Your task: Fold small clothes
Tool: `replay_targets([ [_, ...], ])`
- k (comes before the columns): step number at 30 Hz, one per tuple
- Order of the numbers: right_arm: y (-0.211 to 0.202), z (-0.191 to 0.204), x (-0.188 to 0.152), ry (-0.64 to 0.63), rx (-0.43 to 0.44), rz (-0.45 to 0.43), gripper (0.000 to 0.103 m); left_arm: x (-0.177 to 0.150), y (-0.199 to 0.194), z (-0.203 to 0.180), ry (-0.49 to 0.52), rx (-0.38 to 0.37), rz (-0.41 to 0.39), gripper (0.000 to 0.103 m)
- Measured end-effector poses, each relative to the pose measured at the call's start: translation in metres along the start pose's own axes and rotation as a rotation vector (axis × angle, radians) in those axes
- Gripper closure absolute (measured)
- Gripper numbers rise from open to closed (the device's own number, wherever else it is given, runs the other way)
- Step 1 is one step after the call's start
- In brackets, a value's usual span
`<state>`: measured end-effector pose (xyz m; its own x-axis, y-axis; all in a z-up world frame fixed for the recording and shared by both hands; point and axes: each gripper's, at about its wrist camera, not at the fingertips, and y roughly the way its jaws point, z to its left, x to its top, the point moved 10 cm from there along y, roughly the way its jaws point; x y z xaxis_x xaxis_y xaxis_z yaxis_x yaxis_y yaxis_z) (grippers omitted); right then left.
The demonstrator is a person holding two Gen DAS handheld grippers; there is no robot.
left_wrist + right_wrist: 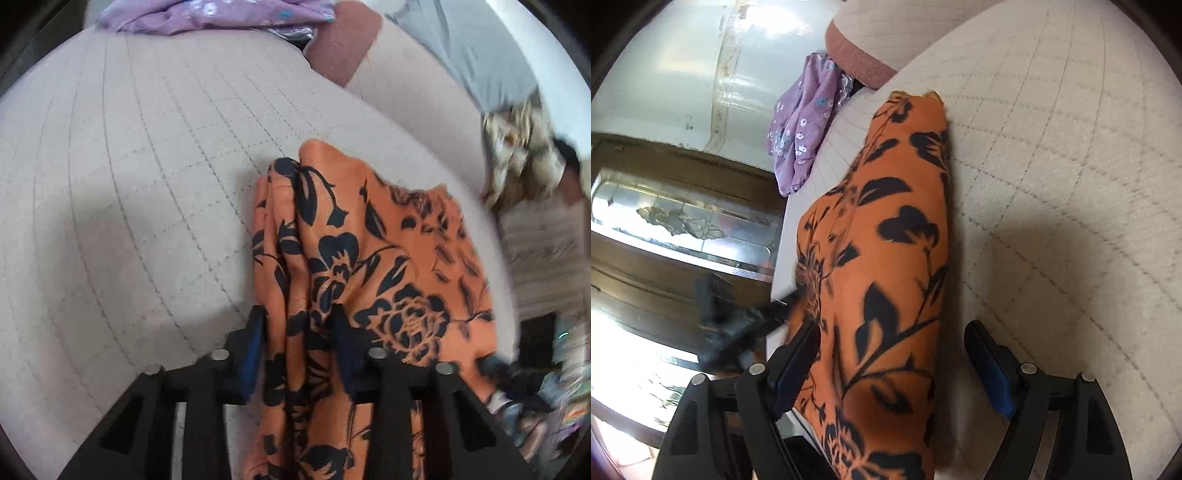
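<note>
An orange cloth with black flowers (354,236) lies bunched on the beige quilted mattress (129,177). In the left wrist view my left gripper (299,317) has its fingers pressed on a gathered fold of the cloth that runs between them. In the right wrist view the same cloth (886,229) stretches away along the mattress edge. My right gripper (894,332) stands with its fingers wide apart on either side of the cloth, not pinching it.
A purple flowered garment (207,14) lies at the far edge of the mattress, also visible in the right wrist view (805,122). A reddish-brown pillow (343,48) and a grey sheet (476,51) lie beyond. A wooden glass-panelled door (676,229) stands beside the bed.
</note>
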<state>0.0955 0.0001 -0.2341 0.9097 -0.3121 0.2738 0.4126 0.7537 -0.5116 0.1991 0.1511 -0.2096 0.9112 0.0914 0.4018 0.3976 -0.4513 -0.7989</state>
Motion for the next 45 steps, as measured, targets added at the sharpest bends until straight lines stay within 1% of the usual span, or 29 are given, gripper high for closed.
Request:
replay_targets([
  [2,0.005,0.006,-0.002,-0.030,-0.014,0.014,0.020,0.001,-0.010,-0.007,0.016,0.013,-0.039,0.070],
  [3,0.006,0.011,-0.003,-0.042,-0.004,0.021,0.020,-0.001,-0.015,-0.009,0.016,0.015,-0.051,0.066],
  [4,0.005,0.013,-0.003,-0.046,0.001,0.025,0.020,-0.005,-0.022,-0.011,0.013,0.005,-0.059,0.061],
  [5,0.004,0.014,-0.003,-0.051,-0.008,0.020,0.020,-0.008,-0.025,-0.013,0.020,-0.015,-0.057,0.052],
  [6,0.001,0.015,-0.002,-0.058,-0.016,0.010,0.020,-0.010,-0.028,-0.017,0.029,-0.034,-0.061,0.046],
  [7,-0.001,0.016,0.000,-0.063,-0.016,0.001,0.020,-0.013,-0.033,-0.017,0.036,-0.038,-0.074,0.044],
  [8,-0.002,0.015,0.002,-0.060,-0.020,-0.005,0.020,-0.016,-0.035,-0.014,0.038,-0.023,-0.083,0.037],
  [9,-0.004,0.013,0.003,-0.050,-0.023,-0.010,0.020,-0.020,-0.032,-0.008,0.028,-0.014,-0.069,0.034],
  [11,-0.003,0.011,0.004,-0.039,-0.022,-0.010,0.020,-0.027,-0.018,0.002,-0.003,-0.027,-0.018,0.034],
  [12,-0.002,0.009,0.004,-0.039,-0.028,-0.008,0.020,-0.033,-0.014,0.006,-0.011,-0.033,0.002,0.035],
  [13,0.001,0.009,0.004,-0.044,-0.030,-0.003,0.020,-0.033,-0.013,0.007,-0.004,-0.034,-0.011,0.039],
  [14,0.007,0.009,0.004,-0.048,-0.031,0.011,0.020,-0.034,-0.012,0.005,0.001,-0.044,-0.010,0.056],
  [15,0.010,0.008,0.003,-0.047,-0.034,0.024,0.019,-0.036,-0.010,0.000,0.000,-0.075,0.016,0.069],
  [17,0.016,0.012,0.003,-0.067,-0.036,0.030,0.019,-0.036,-0.011,-0.004,0.023,-0.038,0.009,0.070],
  [19,0.016,0.017,0.004,-0.097,-0.042,0.025,0.021,-0.037,-0.011,-0.008,0.041,-0.024,0.004,0.070],
  [20,0.017,0.019,0.003,-0.109,-0.050,0.027,0.021,-0.037,-0.010,-0.006,0.025,-0.037,0.005,0.068],
  [21,0.018,0.020,0.003,-0.118,-0.062,0.031,0.021,-0.036,-0.011,-0.003,0.008,-0.041,0.005,0.059],
  [23,0.019,0.019,0.002,-0.115,-0.061,0.039,0.021,-0.037,-0.013,0.003,-0.018,-0.042,-0.015,0.047],
  [26,0.016,0.014,0.004,-0.082,-0.057,0.021,0.021,-0.037,-0.014,0.005,-0.014,-0.034,-0.018,0.046],
  [27,0.016,0.013,0.005,-0.074,-0.055,0.020,0.021,-0.037,-0.012,0.003,-0.006,-0.023,-0.017,0.058],
  [28,0.018,0.013,0.006,-0.071,-0.055,0.017,0.021,-0.038,-0.011,-0.001,0.014,-0.033,-0.008,0.071],
  [29,0.020,0.015,0.008,-0.082,-0.055,0.010,0.031,-0.037,-0.008,-0.005,0.015,-0.019,-0.010,0.072],
  [30,0.021,0.016,0.008,-0.093,-0.067,0.010,0.053,-0.036,-0.008,-0.005,0.017,-0.003,-0.013,0.074],
  [31,0.027,0.013,0.007,-0.107,-0.115,0.032,0.056,-0.036,-0.008,-0.006,0.017,0.004,-0.016,0.075],
  [33,0.025,0.017,0.007,-0.139,-0.147,0.030,0.063,-0.035,-0.013,-0.009,0.015,0.001,-0.029,0.077],
  [35,0.017,0.030,0.008,-0.195,-0.167,0.017,0.065,-0.032,-0.025,-0.019,0.024,-0.013,-0.063,0.078],
  [39,-0.010,0.059,0.012,-0.284,-0.158,-0.024,0.067,-0.028,-0.053,-0.051,0.063,-0.040,-0.136,0.078],
  [43,-0.055,0.075,0.025,-0.333,-0.127,-0.088,0.067,-0.023,-0.083,-0.096,0.117,-0.071,-0.222,0.078],
  [45,-0.081,0.079,0.033,-0.353,-0.117,-0.129,0.067,-0.022,-0.097,-0.108,0.139,-0.080,-0.252,0.078],
])
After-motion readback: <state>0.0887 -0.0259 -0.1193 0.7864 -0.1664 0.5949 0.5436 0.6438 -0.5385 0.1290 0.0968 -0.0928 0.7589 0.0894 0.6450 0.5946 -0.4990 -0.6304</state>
